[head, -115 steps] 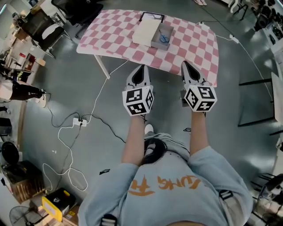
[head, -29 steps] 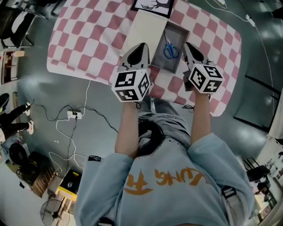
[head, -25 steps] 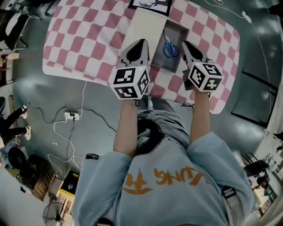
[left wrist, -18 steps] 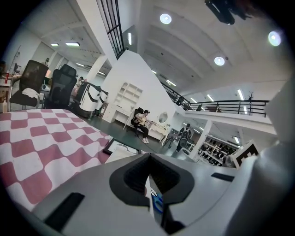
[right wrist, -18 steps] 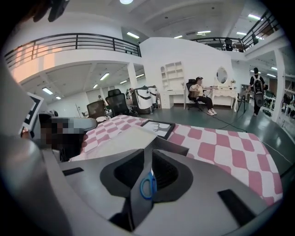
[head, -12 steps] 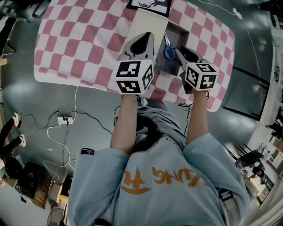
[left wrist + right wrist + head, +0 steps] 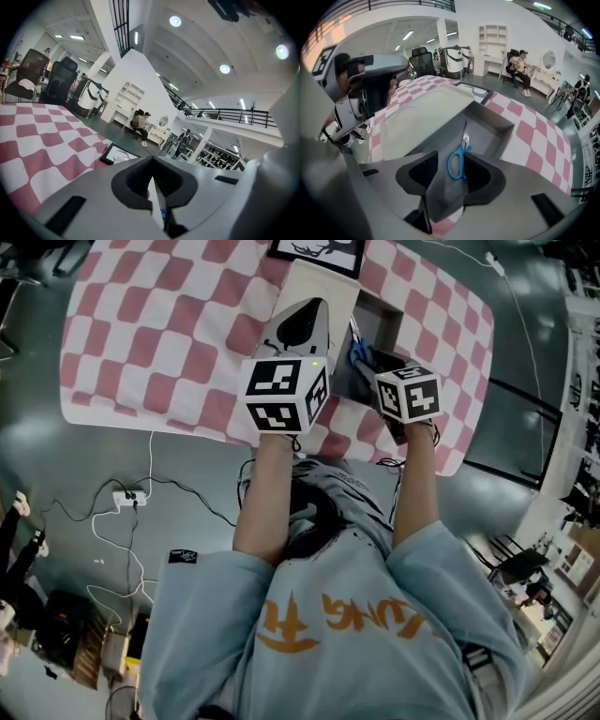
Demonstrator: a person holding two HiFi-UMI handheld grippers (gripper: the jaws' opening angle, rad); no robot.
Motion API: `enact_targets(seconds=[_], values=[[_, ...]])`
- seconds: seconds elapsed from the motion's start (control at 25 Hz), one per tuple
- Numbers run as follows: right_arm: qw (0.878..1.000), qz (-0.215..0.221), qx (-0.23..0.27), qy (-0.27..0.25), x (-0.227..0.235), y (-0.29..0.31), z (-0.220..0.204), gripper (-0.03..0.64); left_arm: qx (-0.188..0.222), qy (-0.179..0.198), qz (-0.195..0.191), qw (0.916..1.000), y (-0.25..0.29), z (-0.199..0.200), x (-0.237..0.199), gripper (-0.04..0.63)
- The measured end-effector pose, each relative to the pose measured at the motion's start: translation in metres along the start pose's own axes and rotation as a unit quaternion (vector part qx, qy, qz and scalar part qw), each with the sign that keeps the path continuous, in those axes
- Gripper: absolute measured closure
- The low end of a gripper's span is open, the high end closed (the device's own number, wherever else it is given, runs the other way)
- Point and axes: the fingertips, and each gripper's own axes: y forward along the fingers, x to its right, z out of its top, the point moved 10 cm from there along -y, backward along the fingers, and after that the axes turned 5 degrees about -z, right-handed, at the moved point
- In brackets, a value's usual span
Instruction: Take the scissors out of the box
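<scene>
Blue-handled scissors (image 7: 457, 165) lie on the floor of an open grey box (image 7: 497, 126), on a table with a pink and white checked cloth (image 7: 169, 324). My right gripper (image 7: 451, 153) points steeply down into the box. Its jaws have just been opening, and the scissor handles show between them, untouched by the pads. In the head view, the right gripper (image 7: 363, 353) covers most of the scissors (image 7: 353, 345). The left gripper (image 7: 309, 304) hovers over the cream lid (image 7: 314, 282) beside the box. In its own view, the left gripper (image 7: 151, 159) has its jaws together with nothing in them.
A black-framed picture (image 7: 319, 247) lies beyond the lid at the table's far side. The table's near edge is just in front of the person. On the floor to the left are cables and a power strip (image 7: 127, 498). Office chairs (image 7: 28, 70) stand past the table.
The right gripper has tipped down and sunk into the box over the scissors, its jaws spreading. The left gripper has slid forward over the lid.
</scene>
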Motion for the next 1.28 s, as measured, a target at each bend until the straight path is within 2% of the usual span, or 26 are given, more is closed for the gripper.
enact_targets(seconds=[0.12,0.4,0.68,0.84,1.28], values=[[1.000,0.001,-0.026,-0.004,-0.001,0.009,0.001,0.448,0.000,-0.003,-0.002,1.0000,0.005,0.002,-0.004,0.578],[0.996,-0.033,-0.075,-0.020,0.001,0.024,0.011,0.468,0.000,-0.007,-0.002,1.0000,0.015,0.010,-0.015,0.578],[0.990,-0.056,-0.120,-0.042,0.002,0.037,0.022,0.459,0.004,-0.009,-0.006,0.9999,0.023,0.020,-0.024,0.578],[0.984,-0.066,-0.159,-0.049,0.001,0.045,0.025,0.477,0.004,-0.010,-0.005,0.9999,0.027,0.024,-0.030,0.578],[0.965,-0.071,-0.247,-0.061,0.001,0.065,0.032,0.476,0.007,-0.009,-0.006,0.9999,0.035,0.034,-0.040,0.578]])
